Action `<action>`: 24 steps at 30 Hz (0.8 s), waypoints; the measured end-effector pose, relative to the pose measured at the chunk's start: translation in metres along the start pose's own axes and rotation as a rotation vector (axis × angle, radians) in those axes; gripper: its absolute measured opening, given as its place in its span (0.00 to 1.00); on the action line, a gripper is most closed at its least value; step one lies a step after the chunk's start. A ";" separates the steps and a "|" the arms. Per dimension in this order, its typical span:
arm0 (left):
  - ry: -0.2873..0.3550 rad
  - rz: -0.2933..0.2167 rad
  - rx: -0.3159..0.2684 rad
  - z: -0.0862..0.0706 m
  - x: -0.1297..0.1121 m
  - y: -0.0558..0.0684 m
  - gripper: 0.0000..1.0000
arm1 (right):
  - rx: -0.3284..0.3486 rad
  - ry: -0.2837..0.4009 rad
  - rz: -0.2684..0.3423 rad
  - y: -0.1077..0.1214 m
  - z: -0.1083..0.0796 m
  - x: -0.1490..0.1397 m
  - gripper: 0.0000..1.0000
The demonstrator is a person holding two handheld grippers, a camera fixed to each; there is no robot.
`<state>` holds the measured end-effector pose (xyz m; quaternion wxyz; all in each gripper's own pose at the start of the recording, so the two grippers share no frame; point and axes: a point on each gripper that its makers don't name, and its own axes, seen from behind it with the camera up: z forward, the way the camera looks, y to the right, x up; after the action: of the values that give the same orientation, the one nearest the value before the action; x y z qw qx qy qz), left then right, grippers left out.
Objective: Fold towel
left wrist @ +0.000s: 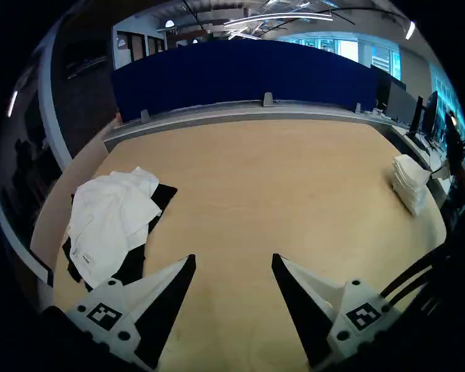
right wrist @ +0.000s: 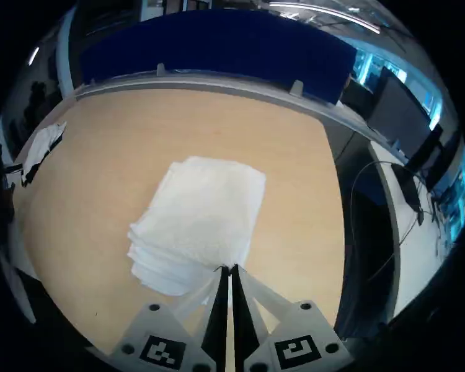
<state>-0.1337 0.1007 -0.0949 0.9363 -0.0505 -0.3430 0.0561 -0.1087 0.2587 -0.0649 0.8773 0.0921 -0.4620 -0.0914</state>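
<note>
A stack of folded white towels (right wrist: pixel 198 223) lies on the wooden table (right wrist: pixel 108 155) in the right gripper view, and near the table's right edge as the same stack (left wrist: pixel 410 183) in the left gripper view. My right gripper (right wrist: pixel 228 270) is shut, its tips pinching the near corner of the top towel. A heap of unfolded white towels (left wrist: pixel 111 217) rests on dark cloth at the table's left side; it also shows far off as a small heap (right wrist: pixel 41 146). My left gripper (left wrist: pixel 234 260) hangs open above bare table, nothing between its fingers.
A blue partition (left wrist: pixel 245 77) and a grey rail (left wrist: pixel 232 115) run along the table's far edge. Monitors and cables (right wrist: pixel 412 180) stand on a neighbouring desk beyond the right edge. Bare wood spreads between the heap and the stack.
</note>
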 end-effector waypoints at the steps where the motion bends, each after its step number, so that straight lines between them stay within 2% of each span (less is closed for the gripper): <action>1: 0.000 0.000 0.001 0.000 0.000 0.000 0.91 | -0.003 -0.004 0.011 0.000 0.002 -0.004 0.03; 12: 0.004 0.011 0.003 -0.002 0.002 0.002 0.91 | -0.037 -0.067 0.096 0.004 0.023 -0.037 0.03; 18: 0.006 0.012 0.001 -0.002 0.002 0.002 0.91 | -0.050 -0.069 0.139 0.009 0.028 -0.038 0.03; 24: 0.005 0.013 0.002 -0.004 0.000 0.001 0.91 | -0.056 -0.070 0.129 0.008 0.027 -0.037 0.03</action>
<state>-0.1308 0.1017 -0.0978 0.9369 -0.0516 -0.3402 0.0623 -0.1510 0.2737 -0.0774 0.8670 0.0340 -0.4946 -0.0506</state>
